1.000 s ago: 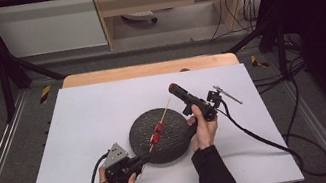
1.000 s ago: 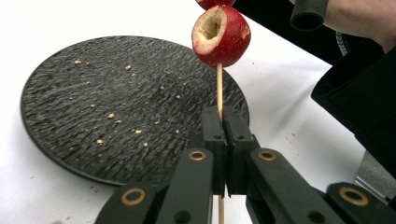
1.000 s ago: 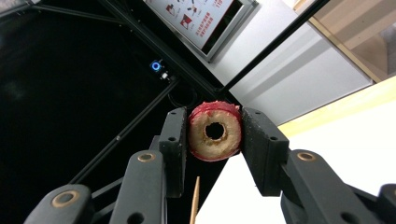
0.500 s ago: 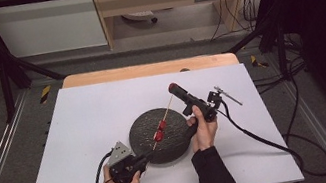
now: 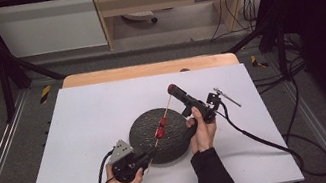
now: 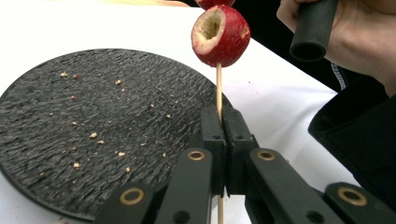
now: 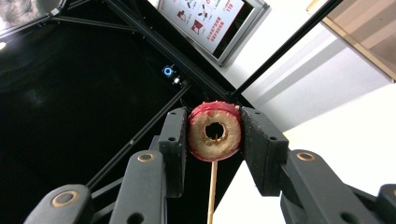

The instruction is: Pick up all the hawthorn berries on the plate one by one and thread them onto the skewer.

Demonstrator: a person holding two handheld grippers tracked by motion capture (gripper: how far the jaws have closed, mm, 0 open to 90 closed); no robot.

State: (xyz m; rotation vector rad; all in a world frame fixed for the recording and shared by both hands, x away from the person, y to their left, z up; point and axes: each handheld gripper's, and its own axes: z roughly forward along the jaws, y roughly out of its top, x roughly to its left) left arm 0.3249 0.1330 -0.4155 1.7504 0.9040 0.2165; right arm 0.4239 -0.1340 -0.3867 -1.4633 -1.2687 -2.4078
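Skewer (image 6: 218, 88), cored red fruit (image 6: 220, 35), no legible writing

A white table (image 5: 82, 136) carries a round black crumb-strewn plate (image 5: 141, 125).

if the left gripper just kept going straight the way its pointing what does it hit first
Most likely the red fruit on the stick that the left gripper is pinching; it sits right ahead along the jaws, above the black plate. Depth is hard to judge.

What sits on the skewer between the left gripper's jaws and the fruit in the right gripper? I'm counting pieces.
Two red cored fruits are threaded on that stretch of skewer, seen in the high view.
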